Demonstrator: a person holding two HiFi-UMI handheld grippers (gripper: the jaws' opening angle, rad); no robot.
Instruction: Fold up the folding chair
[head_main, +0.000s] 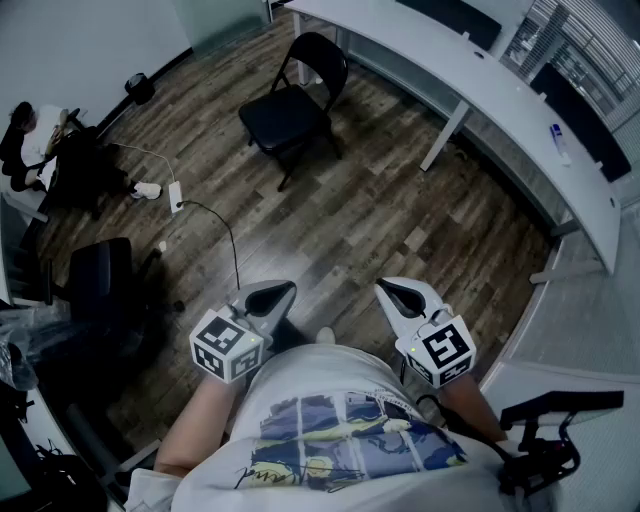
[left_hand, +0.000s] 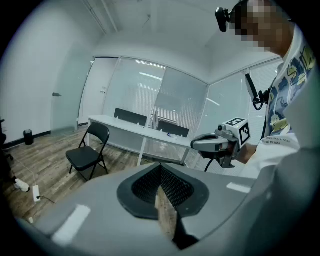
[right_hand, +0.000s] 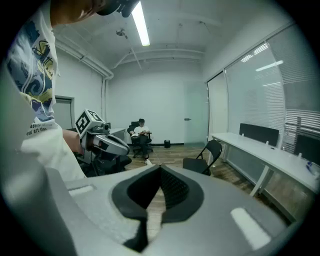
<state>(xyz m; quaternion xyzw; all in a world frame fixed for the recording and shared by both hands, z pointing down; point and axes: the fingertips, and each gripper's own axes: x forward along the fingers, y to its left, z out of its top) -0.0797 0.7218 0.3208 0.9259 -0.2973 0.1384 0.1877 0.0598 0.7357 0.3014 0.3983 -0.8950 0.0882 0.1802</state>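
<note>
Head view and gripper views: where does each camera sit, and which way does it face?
Head view: on the person's head, steeply down at the floor; shirt, forearms, left gripper, right gripper show.
Left gripper view: along its shut jaws toward folding chair and white desk; right gripper, shirt at right.
Right gripper view: along its shut jaws, same room; left gripper at left.
Shared: all show the folding chair.

Dark wood-plank floor (head_main: 380, 220). Long white desk (head_main: 480, 78) runs along a glazed wall (left_hand: 180, 100) with blinds. White walls (right_hand: 155, 95). One ceiling tube light (right_hand: 140, 22), lit. Black office chair (head_main: 100, 278) at left.
</note>
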